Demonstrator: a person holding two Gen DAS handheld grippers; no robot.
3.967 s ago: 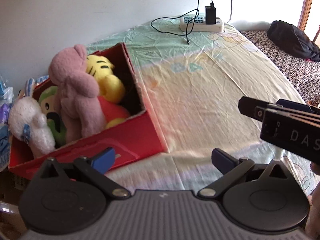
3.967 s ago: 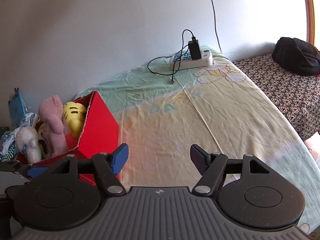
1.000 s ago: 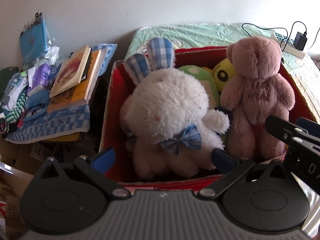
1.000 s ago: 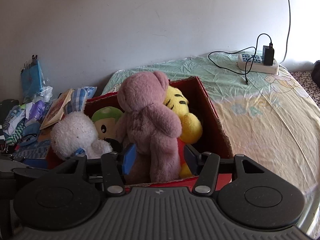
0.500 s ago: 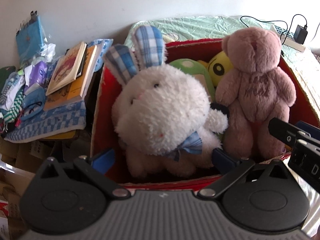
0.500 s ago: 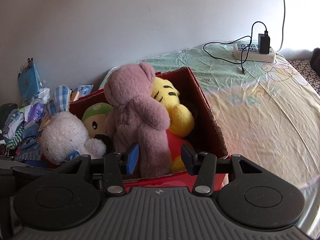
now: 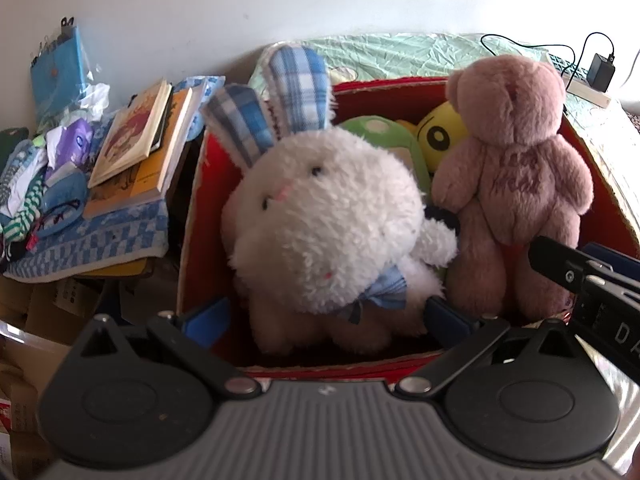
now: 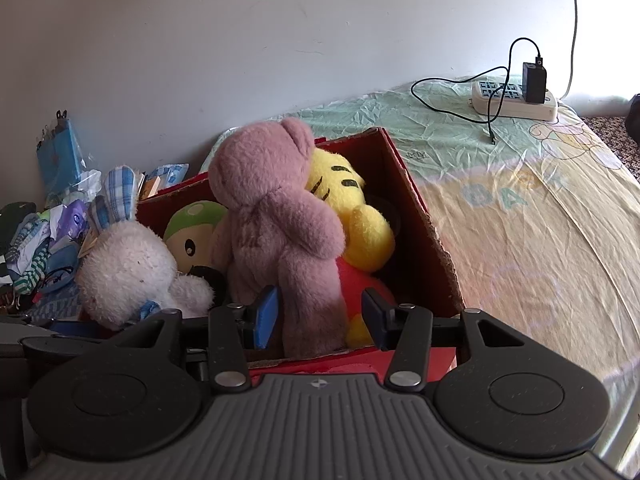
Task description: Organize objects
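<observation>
Both jaws gape around boxed toys: left gripper [image 7: 326,316] flanks rabbit [image 7: 332,236], right gripper [image 8: 318,316] bear [image 8: 276,216].

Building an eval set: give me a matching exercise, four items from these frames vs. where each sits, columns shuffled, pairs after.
Things:
1. white bunny
2. pink bear
3. books
4. power strip

Places:
A. far end of the bed
B. between the open left gripper fingers
C. stacked left of the red box
D. between the open right gripper fingers

Pairs: 1-B, 2-D, 3-C, 4-A
</observation>
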